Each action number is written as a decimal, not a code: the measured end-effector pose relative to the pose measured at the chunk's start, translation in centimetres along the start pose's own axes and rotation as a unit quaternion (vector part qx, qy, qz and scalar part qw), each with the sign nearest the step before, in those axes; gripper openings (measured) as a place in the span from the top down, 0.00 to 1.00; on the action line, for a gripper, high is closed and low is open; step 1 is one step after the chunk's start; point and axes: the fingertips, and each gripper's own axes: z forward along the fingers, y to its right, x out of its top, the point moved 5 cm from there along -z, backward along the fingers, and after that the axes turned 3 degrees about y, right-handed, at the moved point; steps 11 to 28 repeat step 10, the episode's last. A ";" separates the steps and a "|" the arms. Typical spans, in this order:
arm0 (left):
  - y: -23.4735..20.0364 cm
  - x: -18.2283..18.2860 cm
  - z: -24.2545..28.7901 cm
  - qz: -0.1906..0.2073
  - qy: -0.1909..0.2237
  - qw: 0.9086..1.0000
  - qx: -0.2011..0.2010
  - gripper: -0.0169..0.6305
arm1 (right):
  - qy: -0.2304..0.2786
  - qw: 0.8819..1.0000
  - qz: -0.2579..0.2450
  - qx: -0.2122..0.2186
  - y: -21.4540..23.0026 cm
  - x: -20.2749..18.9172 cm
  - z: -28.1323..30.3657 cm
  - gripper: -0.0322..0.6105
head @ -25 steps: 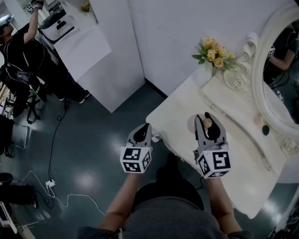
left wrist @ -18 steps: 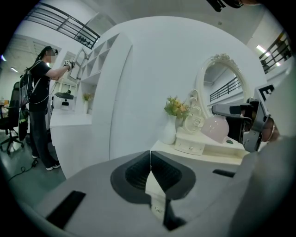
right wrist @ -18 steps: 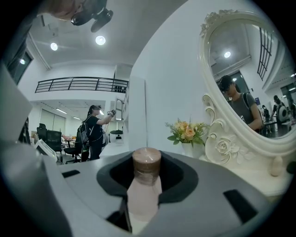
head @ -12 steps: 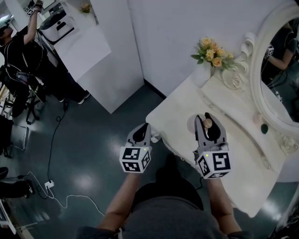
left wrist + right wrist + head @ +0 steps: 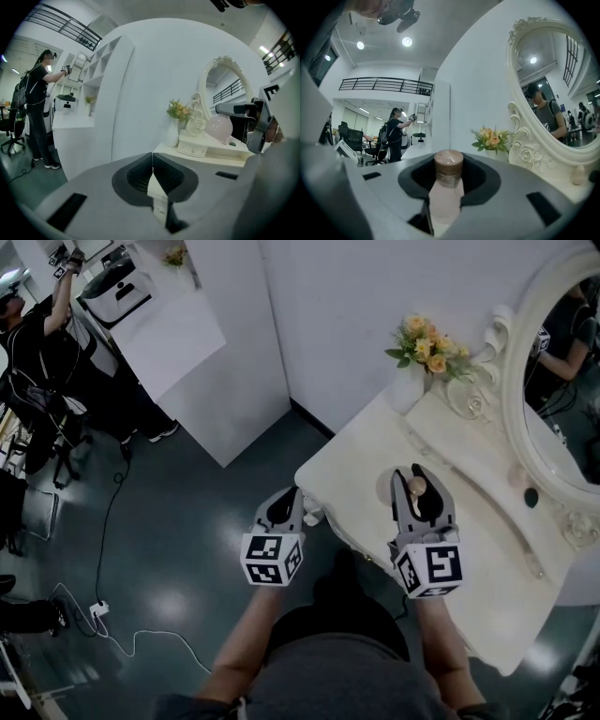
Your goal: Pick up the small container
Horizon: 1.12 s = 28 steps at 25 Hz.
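Observation:
The small container (image 5: 416, 487) is a pale pink bottle with a brown cap. My right gripper (image 5: 414, 482) is shut on it and holds it upright above the white dressing table (image 5: 361, 460). In the right gripper view the bottle (image 5: 448, 180) stands between the two dark pads, cap up. The left gripper view shows the same pink bottle (image 5: 218, 127) from the side, off the tabletop. My left gripper (image 5: 281, 506) hangs beside the table's left edge over the floor, jaws shut together (image 5: 153, 174) with nothing in them.
A vase of yellow flowers (image 5: 427, 345) stands at the table's back corner next to an oval mirror (image 5: 548, 399) with a raised shelf (image 5: 473, 451) below it. A small green object (image 5: 532, 494) lies on that shelf. A person (image 5: 37, 343) stands far left by a white counter (image 5: 173, 334). Cables (image 5: 112, 638) cross the floor.

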 end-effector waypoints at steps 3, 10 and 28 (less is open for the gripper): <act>0.0 0.0 0.0 0.000 0.001 1.000 0.001 0.96 | 0.001 1.000 0.005 -0.001 0.2 0.1 0.0 0.74; -0.2 0.2 -0.2 0.000 0.002 1.000 0.005 0.96 | 0.004 1.000 0.009 -0.002 0.3 0.2 0.1 0.74; -0.2 0.2 -0.2 0.000 0.002 1.000 0.005 0.96 | 0.004 1.000 0.009 -0.002 0.3 0.2 0.1 0.74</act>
